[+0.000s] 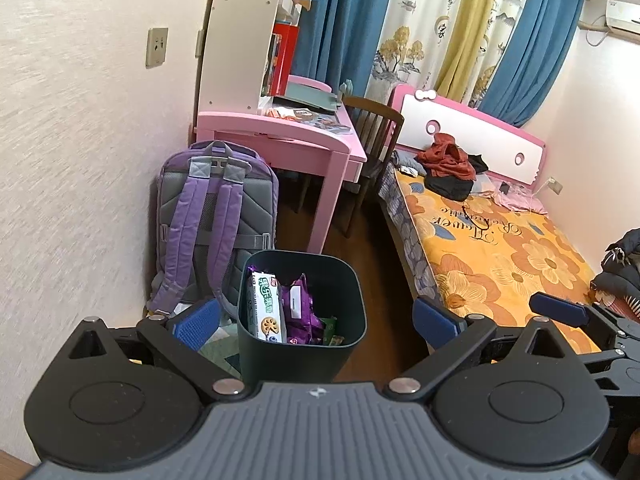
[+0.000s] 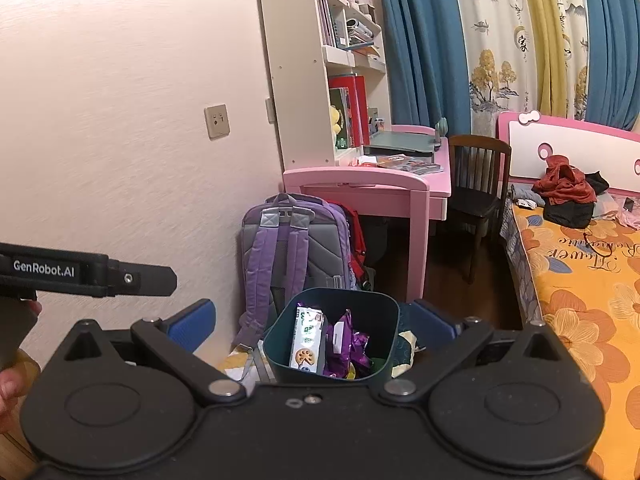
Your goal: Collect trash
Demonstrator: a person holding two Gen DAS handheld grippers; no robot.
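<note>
A dark green bin (image 1: 346,292) stands on the floor by the wall, also visible in the right wrist view (image 2: 374,318). Inside it lie a white and green cookie box (image 1: 266,308) (image 2: 306,340) and purple wrappers (image 1: 302,314) (image 2: 346,344). My left gripper (image 1: 316,322) hovers just above and in front of the bin, open wide, with nothing between its blue pads (image 1: 196,324). My right gripper (image 2: 312,322) is also open and empty over the bin. One of its blue pads shows at the right edge of the left wrist view (image 1: 560,308).
A purple backpack (image 1: 212,216) leans on the wall behind the bin. Beyond stand a pink desk (image 1: 280,136) with a bookshelf and a dark wooden chair (image 1: 372,140). The bed (image 1: 500,248) with an orange flowered cover and clothes fills the right side.
</note>
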